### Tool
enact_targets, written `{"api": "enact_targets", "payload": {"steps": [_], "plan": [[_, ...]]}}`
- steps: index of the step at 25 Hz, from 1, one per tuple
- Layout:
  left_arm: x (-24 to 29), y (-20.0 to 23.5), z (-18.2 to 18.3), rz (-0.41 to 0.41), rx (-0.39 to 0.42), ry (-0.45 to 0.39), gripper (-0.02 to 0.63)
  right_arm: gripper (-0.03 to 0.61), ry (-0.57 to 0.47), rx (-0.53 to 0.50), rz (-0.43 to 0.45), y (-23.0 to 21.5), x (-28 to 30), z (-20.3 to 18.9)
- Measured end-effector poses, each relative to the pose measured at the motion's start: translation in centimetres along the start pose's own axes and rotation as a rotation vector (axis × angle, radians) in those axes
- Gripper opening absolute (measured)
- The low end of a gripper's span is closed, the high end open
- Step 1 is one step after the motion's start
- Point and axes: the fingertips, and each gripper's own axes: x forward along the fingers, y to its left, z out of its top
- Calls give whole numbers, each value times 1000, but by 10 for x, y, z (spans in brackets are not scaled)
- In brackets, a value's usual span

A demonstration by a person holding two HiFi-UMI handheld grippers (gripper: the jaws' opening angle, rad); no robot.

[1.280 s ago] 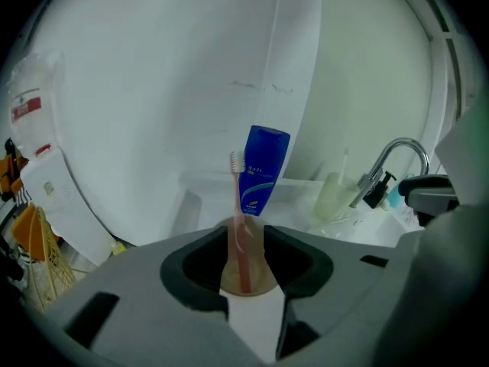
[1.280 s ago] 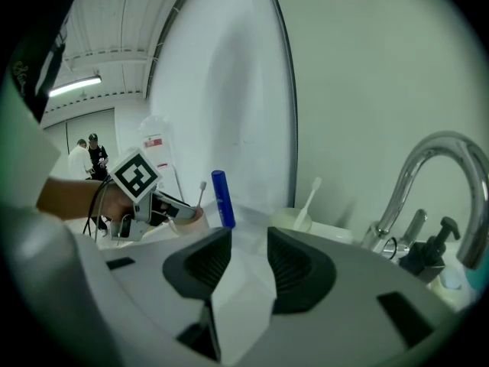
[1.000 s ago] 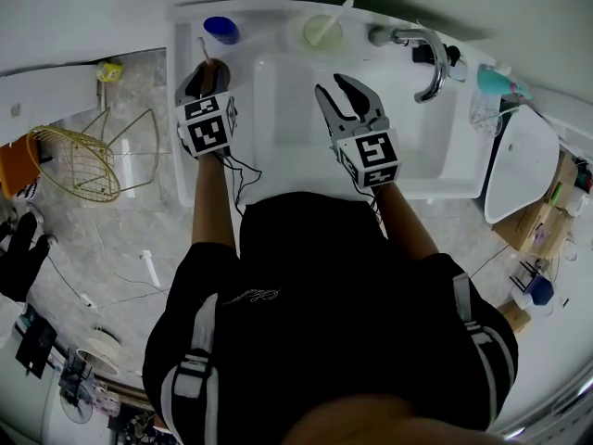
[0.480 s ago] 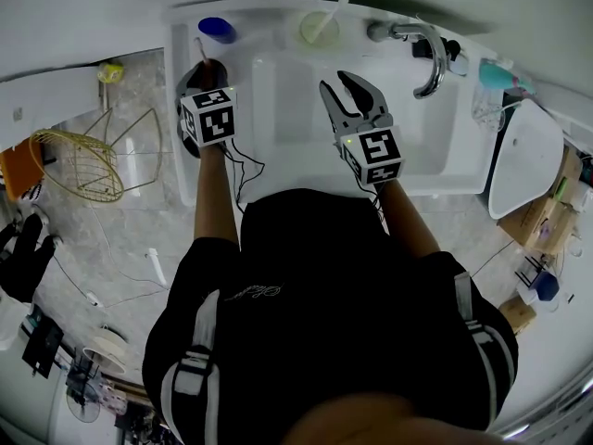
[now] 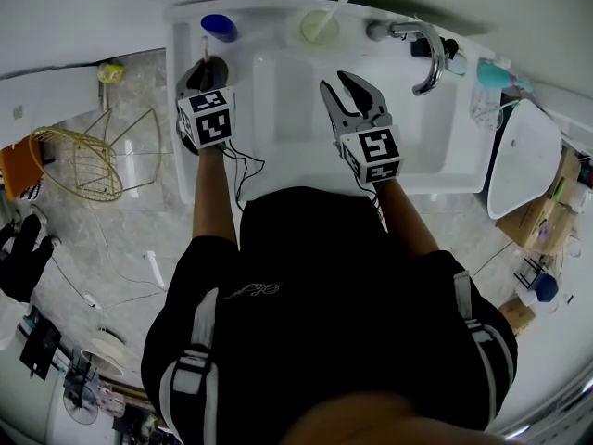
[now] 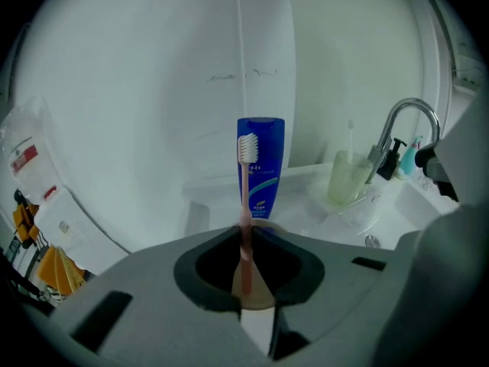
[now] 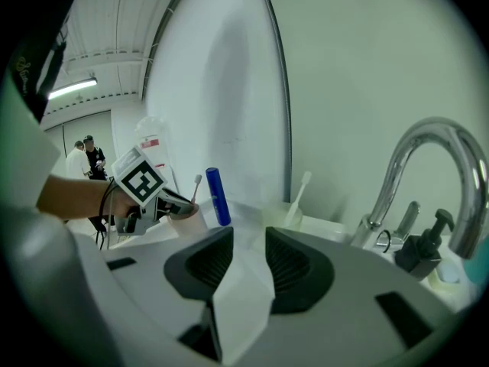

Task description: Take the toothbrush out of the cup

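Note:
A pink toothbrush (image 6: 245, 197) stands upright in a brownish cup (image 6: 256, 298) on the ledge left of the sink. My left gripper (image 6: 244, 239) reaches over the cup (image 5: 216, 66). Its jaws have just been closing with the toothbrush handle between them, and the dark pads now press on it from both sides. In the head view the left gripper (image 5: 206, 74) covers most of the cup, and the toothbrush (image 5: 205, 48) pokes out beyond it. My right gripper (image 5: 350, 91) hovers over the basin, open and holding nothing. From the right gripper (image 7: 248, 258) view, the cup (image 7: 187, 220) shows at the left.
A blue tube (image 6: 263, 167) stands just behind the cup. A pale yellow cup (image 5: 320, 28) with a white toothbrush sits on the back ledge. The chrome faucet (image 5: 428, 58) arches over the white basin (image 5: 296, 123). A wire basket (image 5: 79, 160) lies on the floor at left.
The left gripper's marker cube has rolled slightly while staying at the cup. The right gripper stays open over the basin.

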Motion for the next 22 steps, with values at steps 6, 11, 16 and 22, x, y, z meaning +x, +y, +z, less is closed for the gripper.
{"api": "enact_targets", "payload": {"steps": [6, 11, 16, 22], "plan": [[-22, 4, 23, -8, -39, -109, 57, 138, -13, -12, 8, 5, -2, 2], [-51, 9, 44, -19, -82, -238, 57, 138, -24, -28, 32, 17, -2, 6], [-84, 13, 52, -24, -103, -301, 57, 138, -28, -48, 62, 31, -4, 8], [-112, 19, 42, -16, -123, -323, 57, 138, -28, -62, 102, 43, -2, 7]]}}
